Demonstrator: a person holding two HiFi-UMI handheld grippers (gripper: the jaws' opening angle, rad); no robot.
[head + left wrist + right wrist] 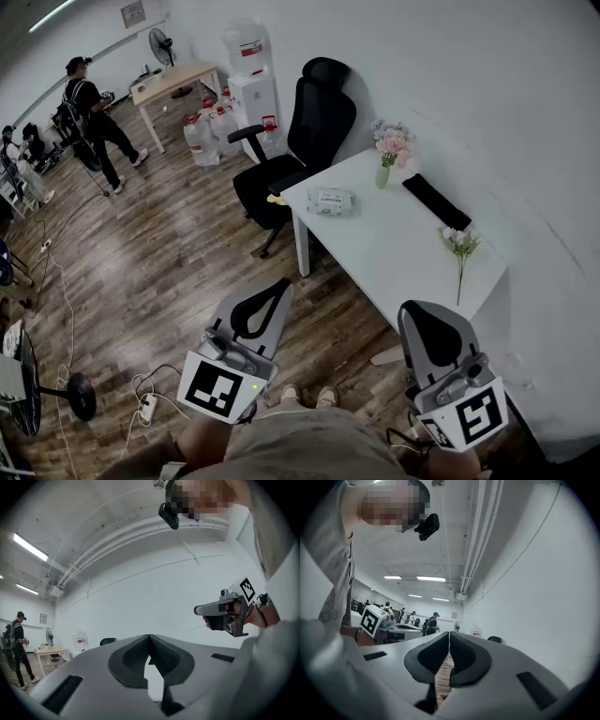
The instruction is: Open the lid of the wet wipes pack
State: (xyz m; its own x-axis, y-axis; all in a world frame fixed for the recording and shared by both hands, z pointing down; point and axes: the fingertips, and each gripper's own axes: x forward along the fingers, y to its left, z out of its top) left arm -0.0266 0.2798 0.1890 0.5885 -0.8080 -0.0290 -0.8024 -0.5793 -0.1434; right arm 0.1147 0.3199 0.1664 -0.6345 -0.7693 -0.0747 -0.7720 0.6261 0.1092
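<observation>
My left gripper (149,638) has its jaws pressed together with nothing between them; past them I see only white wall. The right gripper (449,635) is closed the same way and empty, with a strip of wood floor (169,253) showing in the slit below its pads. Each claw shows in the other's view, held level and side by side, low in the head view close to my body.

The pack (332,201) lies flat on the white table (394,248) at about 12 o'clock from the two claws and well apart from both. It sits near the table's far-left end, lid side up as far as I can tell; I can't make out the flap from here.

From the pack, a vase (390,155) of pink flowers stands at 1 o'clock, a flat black strip (436,202) lies at 3 o'clock, and a loose flower stem (460,251) lies at 4 o'clock by the table's edge. A black chair (305,141) is just beside the table at 11 o'clock. A person (92,122) stands far off at 10 o'clock.
</observation>
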